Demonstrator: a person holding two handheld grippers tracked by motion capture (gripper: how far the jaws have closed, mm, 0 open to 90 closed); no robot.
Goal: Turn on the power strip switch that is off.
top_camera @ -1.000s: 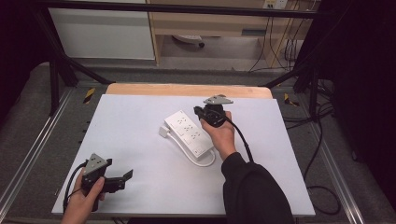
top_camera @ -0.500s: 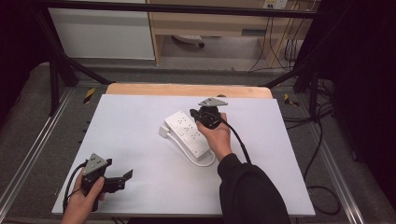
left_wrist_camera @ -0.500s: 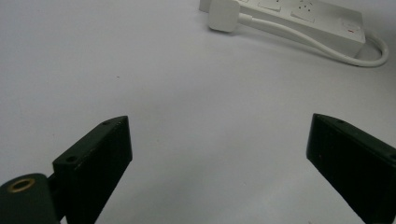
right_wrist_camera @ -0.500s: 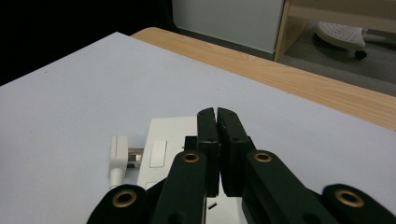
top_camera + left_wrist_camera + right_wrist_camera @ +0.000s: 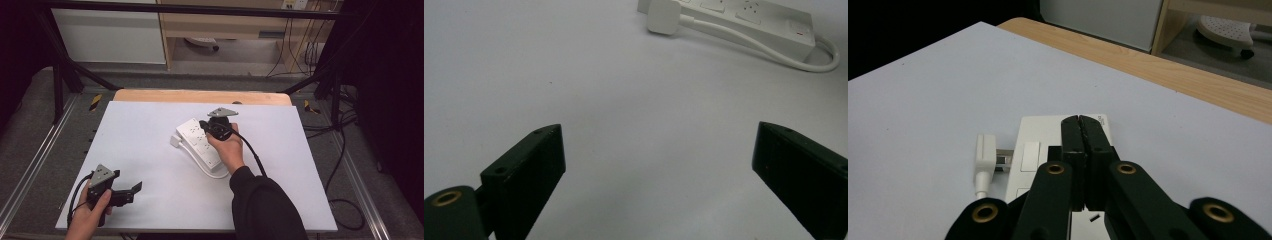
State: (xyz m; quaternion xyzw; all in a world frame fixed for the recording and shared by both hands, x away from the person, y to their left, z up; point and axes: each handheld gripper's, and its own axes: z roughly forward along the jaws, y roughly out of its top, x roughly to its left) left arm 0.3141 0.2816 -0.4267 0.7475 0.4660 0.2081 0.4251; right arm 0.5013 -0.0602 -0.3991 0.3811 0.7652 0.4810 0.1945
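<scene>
A white power strip (image 5: 199, 141) lies slantwise mid-table, its white cable looping back to a white plug (image 5: 174, 142) beside it. My right gripper (image 5: 202, 124) is shut over the strip's far end, jaws pressed together with nothing between them; in the right gripper view the closed tips (image 5: 1081, 121) hover above the strip (image 5: 1034, 145), with the plug (image 5: 984, 154) to its left. My left gripper (image 5: 136, 188) rests open near the table's front left corner. In the left gripper view its jaws stand wide apart over bare table (image 5: 624, 125), with the strip (image 5: 749, 15) and plug (image 5: 664, 15) far off.
The white table top (image 5: 150, 130) has a wooden strip (image 5: 200, 96) along its far edge. Metal rails (image 5: 30, 170) flank the table. Beyond it stand a white cabinet (image 5: 110, 30), a wooden shelf (image 5: 250, 22) and hanging cables (image 5: 300, 50).
My right gripper has shifted slightly left over the power strip's far end. The left hand has kept still.
</scene>
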